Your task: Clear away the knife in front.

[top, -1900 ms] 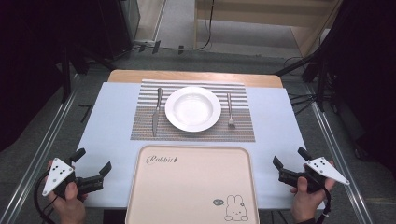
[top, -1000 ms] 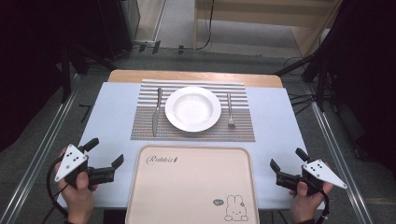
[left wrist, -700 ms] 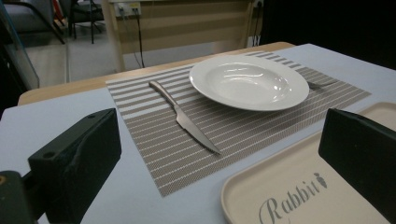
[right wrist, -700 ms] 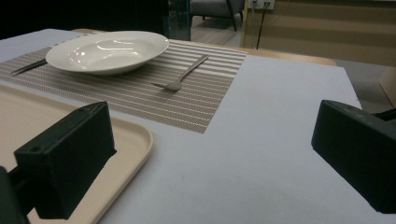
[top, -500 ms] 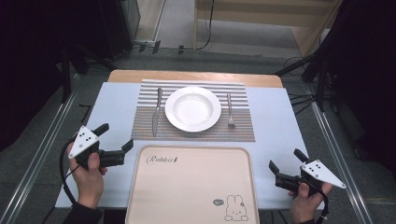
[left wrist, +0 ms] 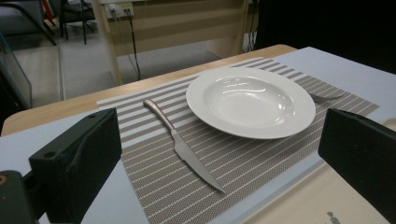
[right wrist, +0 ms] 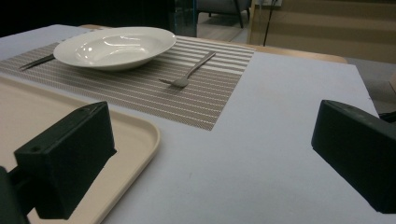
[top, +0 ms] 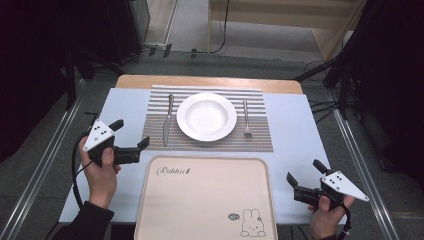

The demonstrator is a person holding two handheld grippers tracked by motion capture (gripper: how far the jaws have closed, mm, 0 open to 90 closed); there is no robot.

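My left claw [top: 131,143] is wide open, holding nothing. The knife [top: 167,120] lies on the mat just ahead, pointing away from me. My right claw [top: 307,176], open too, is farther off.

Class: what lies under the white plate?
The white plate rests on a striped placemat, between knife and fork. Whatever lies directly beneath the plate is covered.

A plate [top: 206,116] sits centred on a placemat [top: 208,142] at the table's [top: 292,120] far side, a knife [top: 166,120] to its left, a fork [top: 246,118] to its right. A tray [top: 205,200] lies in front, at the near edge.
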